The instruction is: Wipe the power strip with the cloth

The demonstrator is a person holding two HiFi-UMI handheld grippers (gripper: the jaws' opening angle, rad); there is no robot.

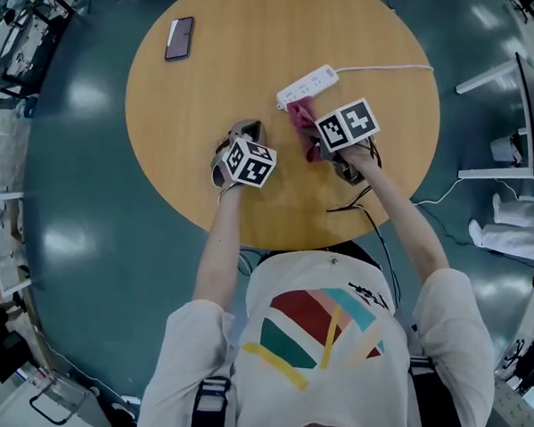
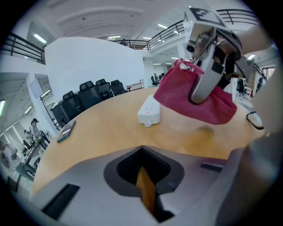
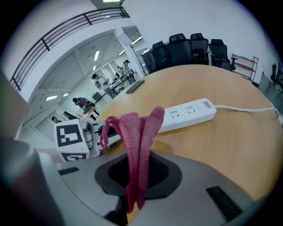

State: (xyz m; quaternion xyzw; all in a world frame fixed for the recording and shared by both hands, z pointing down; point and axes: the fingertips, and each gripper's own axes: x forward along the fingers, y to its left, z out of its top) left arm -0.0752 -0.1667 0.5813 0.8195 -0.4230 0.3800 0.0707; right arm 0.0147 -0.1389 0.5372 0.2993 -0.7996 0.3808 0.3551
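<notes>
1. In the head view, a person is standing at a round light-wooden table [image 1: 198, 173]. The long white plastic power strip [image 1: 308, 85] is lying on the far middle of the table, and its thin white cable [image 1: 386, 69] is running to the right. The right gripper [image 1: 313, 146] is holding a small pink knitted cloth [image 1: 300, 121] at the near end of the strip. The left gripper [image 1: 243, 131] is resting near it on the left. A dark flat phone [image 1: 179, 38] is lying well apart, far left.
2. In the left gripper view, this gripper's jaws are closing almost together, with only a thin slit and nothing between them. The cloth [image 2: 212, 103] is hanging above the table, beside the strip [image 2: 149, 110].
3. In the right gripper view, the jaws are pressing tightly on the folded cloth [image 3: 137, 145]. The strip [image 3: 185, 114] is lying just behind it.
</notes>
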